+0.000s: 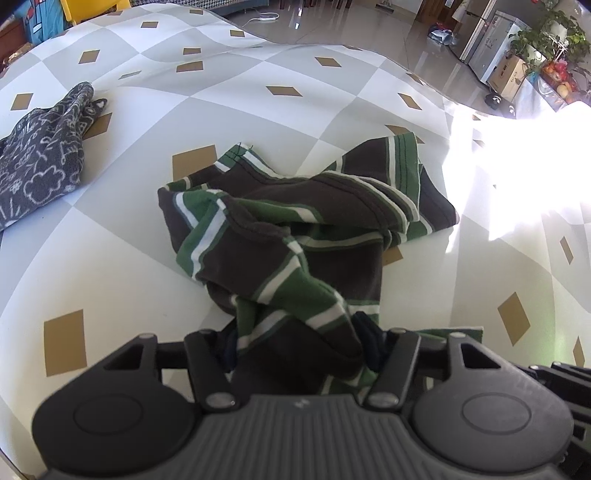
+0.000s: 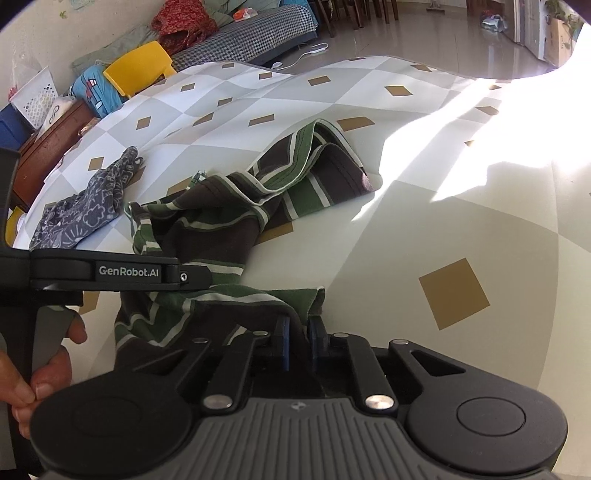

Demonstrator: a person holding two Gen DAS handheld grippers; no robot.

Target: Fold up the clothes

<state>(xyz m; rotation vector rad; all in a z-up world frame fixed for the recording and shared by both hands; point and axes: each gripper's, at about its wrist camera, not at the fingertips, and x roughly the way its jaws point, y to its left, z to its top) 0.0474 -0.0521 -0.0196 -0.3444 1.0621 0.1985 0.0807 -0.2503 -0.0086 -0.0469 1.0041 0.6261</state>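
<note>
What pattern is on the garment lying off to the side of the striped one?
Dark grey with white doodle-style outlines, clouds and flowers: the patterned garment. Clearest in the left wrist view.

The crumpled brown, green and white striped shirt (image 1: 295,229) lies in the middle of the counter (image 1: 110,229) with the diamond-patterned cloth. The dark grey cloth with white drawings (image 1: 40,166) lies to its far left, apart from it. The shiny tiled floor (image 1: 332,26) is behind the counter.
</note>
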